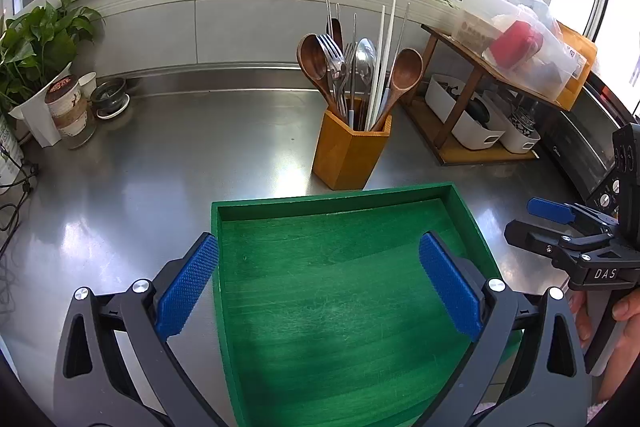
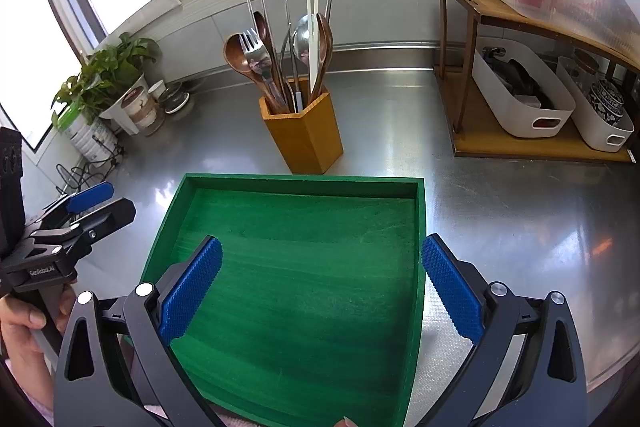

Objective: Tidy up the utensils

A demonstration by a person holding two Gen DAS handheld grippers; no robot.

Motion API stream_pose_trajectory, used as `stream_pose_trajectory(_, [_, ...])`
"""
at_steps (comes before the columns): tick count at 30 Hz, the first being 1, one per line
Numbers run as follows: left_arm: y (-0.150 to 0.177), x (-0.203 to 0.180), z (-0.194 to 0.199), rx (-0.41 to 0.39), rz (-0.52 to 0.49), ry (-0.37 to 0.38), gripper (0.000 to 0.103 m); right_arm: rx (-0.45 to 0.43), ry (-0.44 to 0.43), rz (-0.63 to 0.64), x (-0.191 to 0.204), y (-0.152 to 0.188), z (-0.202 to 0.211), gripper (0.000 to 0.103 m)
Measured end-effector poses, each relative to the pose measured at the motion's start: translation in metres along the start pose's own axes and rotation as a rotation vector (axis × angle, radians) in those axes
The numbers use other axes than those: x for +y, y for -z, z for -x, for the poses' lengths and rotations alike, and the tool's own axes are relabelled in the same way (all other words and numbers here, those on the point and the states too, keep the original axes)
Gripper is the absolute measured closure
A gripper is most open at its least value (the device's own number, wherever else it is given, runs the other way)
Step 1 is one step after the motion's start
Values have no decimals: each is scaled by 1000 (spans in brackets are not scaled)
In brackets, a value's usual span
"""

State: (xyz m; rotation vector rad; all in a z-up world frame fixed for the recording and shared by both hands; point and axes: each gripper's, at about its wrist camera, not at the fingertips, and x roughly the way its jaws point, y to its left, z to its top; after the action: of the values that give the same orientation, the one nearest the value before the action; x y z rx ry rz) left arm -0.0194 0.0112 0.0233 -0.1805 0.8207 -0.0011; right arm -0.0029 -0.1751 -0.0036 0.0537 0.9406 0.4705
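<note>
Standing packed in the wooden holder [image 1: 351, 151] at 12 o'clock: utensils [image 1: 352, 67], lower ends hidden. Green tray [image 2: 304, 183] just before it, near edge cut off. Left gripper [image 1: 318, 283] and right gripper [image 2: 322, 287] released above tray; bare steel counter [image 2: 500, 211] toward 3 o'clock.

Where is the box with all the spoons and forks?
The wooden utensil holder stands upright on the steel counter, just behind the green tray, with the wooden shelf to its right.
</note>
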Motion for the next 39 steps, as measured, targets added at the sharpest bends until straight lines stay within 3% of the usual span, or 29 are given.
stream_pose_trajectory(39, [-5, 4, -1, 6, 26, 2, 8, 14, -8, -5, 3, 0, -4, 3])
